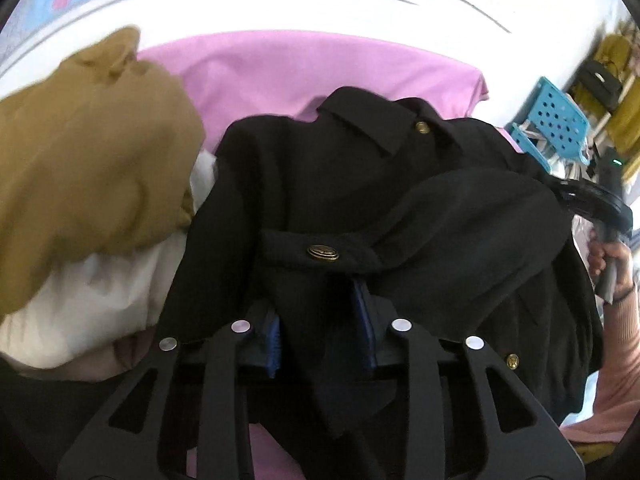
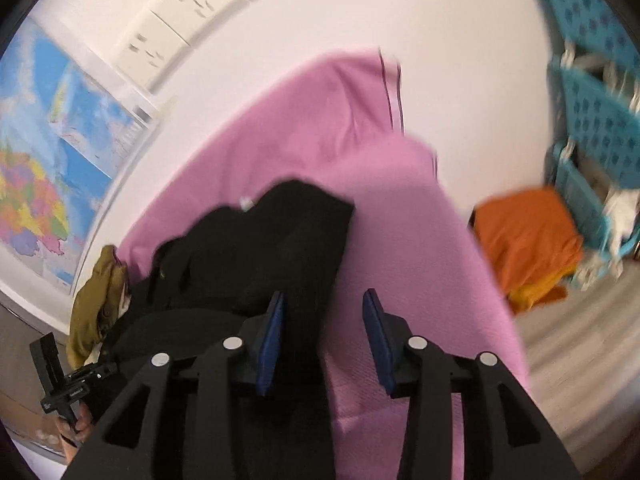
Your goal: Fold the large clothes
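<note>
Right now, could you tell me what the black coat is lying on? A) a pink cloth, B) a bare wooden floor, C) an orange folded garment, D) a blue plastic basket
A: in both wrist views the black coat lies spread on the pink cloth, which shows past its collar and along its side, while the blue basket and orange garment sit apart.

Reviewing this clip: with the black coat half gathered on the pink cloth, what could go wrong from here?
1. The left gripper has black coat fabric between its fingers, but whether the pads press it is unclear; a lift might slip.
2. The right gripper stands open over the coat's edge and the pink cloth; closing there could pinch both.
3. The mustard garment lies beside the coat and could get dragged along.
</note>
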Available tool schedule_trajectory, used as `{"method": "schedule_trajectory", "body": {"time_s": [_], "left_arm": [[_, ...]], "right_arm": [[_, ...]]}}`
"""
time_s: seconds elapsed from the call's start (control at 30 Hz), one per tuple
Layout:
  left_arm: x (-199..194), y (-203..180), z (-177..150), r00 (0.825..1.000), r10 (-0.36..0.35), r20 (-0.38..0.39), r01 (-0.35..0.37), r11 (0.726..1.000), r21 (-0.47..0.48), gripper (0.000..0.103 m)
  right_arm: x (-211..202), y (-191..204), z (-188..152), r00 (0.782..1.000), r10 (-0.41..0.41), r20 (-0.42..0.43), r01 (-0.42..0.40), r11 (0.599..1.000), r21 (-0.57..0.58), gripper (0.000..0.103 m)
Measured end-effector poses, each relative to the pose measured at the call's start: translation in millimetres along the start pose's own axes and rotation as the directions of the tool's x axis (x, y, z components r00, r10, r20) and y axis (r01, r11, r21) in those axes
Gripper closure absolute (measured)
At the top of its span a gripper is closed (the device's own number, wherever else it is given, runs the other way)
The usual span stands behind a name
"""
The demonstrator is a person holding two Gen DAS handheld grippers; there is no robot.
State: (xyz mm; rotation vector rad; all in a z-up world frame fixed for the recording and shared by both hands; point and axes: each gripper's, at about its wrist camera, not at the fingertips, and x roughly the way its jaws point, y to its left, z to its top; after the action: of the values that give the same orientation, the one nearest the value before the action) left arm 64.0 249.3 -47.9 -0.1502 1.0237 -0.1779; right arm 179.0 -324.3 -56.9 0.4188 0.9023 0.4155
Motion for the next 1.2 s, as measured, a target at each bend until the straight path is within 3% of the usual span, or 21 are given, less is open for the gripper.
{"method": "schedule_trajectory", "body": {"time_s": [0.1, 0.2, 0.23, 0.27, 0.33, 0.4, 0.47, 0.53, 0.6, 0.67, 0.7, 0.77, 0.8, 0.87, 0.93, 1.0, 1.1, 1.2], "left_arm": [[-3, 6, 2, 1.0, -0.022, 0.016, 0.022, 1.0, -0.011, 0.07], [0, 8, 6, 1.0, -0.014, 0.016, 0.015, 1.0, -0.021, 0.07], [1, 10, 6, 1.0, -0.017, 0.016, 0.017, 1.0, -0.026, 0.073], [3, 11, 7, 1.0, -0.016, 0.016, 0.017, 0.999, -0.035, 0.074], [4, 13, 6, 0.999, -0.026, 0.019, 0.027, 0.998, -0.053, 0.074], [3, 14, 4, 0.999, -0.025, 0.019, 0.026, 0.998, -0.057, 0.074], [3, 15, 3, 1.0, -0.018, 0.016, 0.019, 0.998, -0.061, 0.074], [1, 17, 4, 1.0, -0.007, 0.028, 0.009, 0.997, -0.074, 0.071], [0, 20, 6, 0.999, 0.007, 0.051, -0.002, 0.995, -0.101, 0.06], [2, 18, 6, 0.998, -0.003, 0.055, 0.008, 0.996, -0.093, 0.04], [-1, 17, 4, 0.998, -0.01, 0.068, 0.016, 0.996, -0.089, 0.038], [-15, 11, -3, 0.994, 0.0, 0.114, 0.006, 0.999, -0.052, 0.034], [-28, 9, -9, 0.989, -0.001, 0.147, 0.005, 1.0, -0.029, 0.031], [-57, 10, -23, 0.974, 0.01, 0.227, -0.011, 1.0, 0.0, 0.027], [-98, 18, -46, 0.944, 0.051, 0.325, -0.058, 0.998, 0.011, 0.023], [-134, 34, -66, 0.91, 0.103, 0.401, -0.102, 0.994, -0.025, 0.019], [-177, 66, -94, 0.86, 0.215, 0.463, -0.17, 0.976, -0.137, 0.016], [-195, 95, -115, 0.838, 0.291, 0.462, -0.206, 0.952, -0.226, 0.015]], "right_arm": [[-20, 40, -7, 0.999, 0.006, 0.042, 0.001, 0.984, -0.18, 0.06], [-1, 88, -20, 0.999, -0.024, -0.039, 0.008, 0.928, -0.373, 0.06], [10, 97, -23, 0.997, -0.048, -0.053, 0.022, 0.913, -0.408, 0.056], [19, 102, -26, 0.995, -0.068, -0.067, 0.032, 0.9, -0.434, 0.045], [46, 108, -29, 0.986, -0.126, -0.106, 0.061, 0.877, -0.476, 0.041], [65, 108, -31, 0.979, -0.159, -0.131, 0.075, 0.866, -0.494, 0.053], [71, 110, -29, 0.979, -0.158, -0.127, 0.074, 0.862, -0.501, 0.098], [68, 113, -24, 0.983, -0.147, -0.111, 0.075, 0.868, -0.491, 0.099], [58, 120, -17, 0.99, -0.133, -0.043, 0.097, 0.875, -0.474, 0.099], [59, 122, -13, 0.991, -0.133, -0.025, 0.109, 0.891, -0.44, 0.093], [66, 124, -14, 0.988, -0.141, -0.065, 0.098, 0.893, -0.439, 0.091], [79, 131, -21, 0.973, -0.196, -0.122, 0.12, 0.88, -0.459, 0.061], [80, 135, -25, 0.97, -0.215, -0.118, 0.134, 0.867, -0.479, 0.055], [75, 146, -30, 0.968, -0.238, -0.084, 0.162, 0.839, -0.519, 0.049], [64, 156, -30, 0.976, -0.211, -0.057, 0.15, 0.838, -0.524, 0.049], [48, 174, -33, 0.99, -0.137, -0.042, 0.095, 0.845, -0.526, 0.043], [40, 211, -49, 0.997, -0.039, -0.066, -0.007, 0.809, -0.587, 0.042], [44, 252, -71, 0.988, 0.057, -0.141, -0.135, 0.755, -0.641, 0.039]]}}
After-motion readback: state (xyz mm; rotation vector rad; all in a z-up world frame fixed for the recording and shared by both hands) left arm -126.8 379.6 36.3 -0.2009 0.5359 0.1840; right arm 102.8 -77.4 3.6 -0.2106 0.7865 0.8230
